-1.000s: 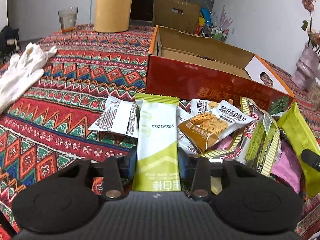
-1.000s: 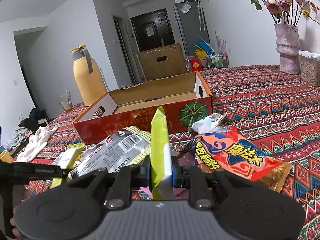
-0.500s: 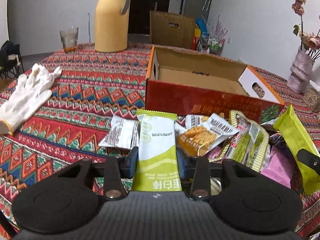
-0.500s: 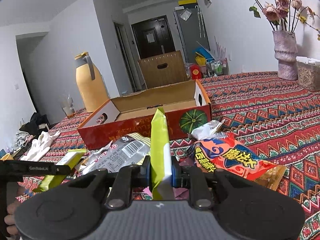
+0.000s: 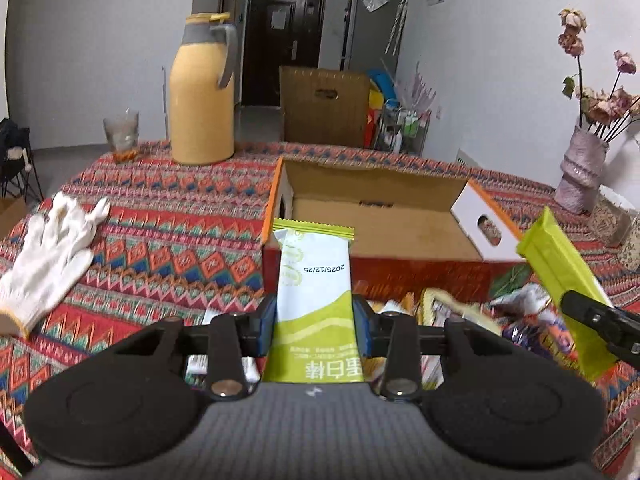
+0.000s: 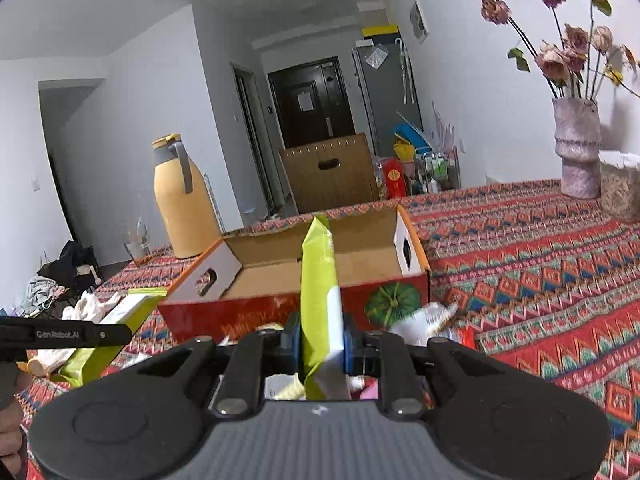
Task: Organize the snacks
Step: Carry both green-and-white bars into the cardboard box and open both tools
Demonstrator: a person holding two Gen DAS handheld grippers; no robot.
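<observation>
My left gripper (image 5: 315, 320) is shut on a green and white snack bar (image 5: 314, 280), held flat in the air in front of the open red cardboard box (image 5: 384, 276). My right gripper (image 6: 320, 344) is shut on a second green and white snack bar (image 6: 320, 280), held on edge before the same box (image 6: 256, 312). The box's inside (image 5: 380, 232) looks empty. The right gripper's bar also shows at the right of the left wrist view (image 5: 560, 276). A heap of loose snack packets (image 5: 460, 312) lies on the table in front of the box, partly hidden by the grippers.
A patterned tablecloth (image 5: 168, 240) covers the table. A white glove (image 5: 52, 248) lies at the left. A yellow thermos jug (image 5: 202, 92) and a glass (image 5: 121, 136) stand at the back. A vase with dried flowers (image 6: 578, 148) and a wicker container (image 6: 620, 184) stand at the right.
Both grippers have risen with their bars, lifting them off the snack heap and closer to the level of the box's opening. Both stay shut.
</observation>
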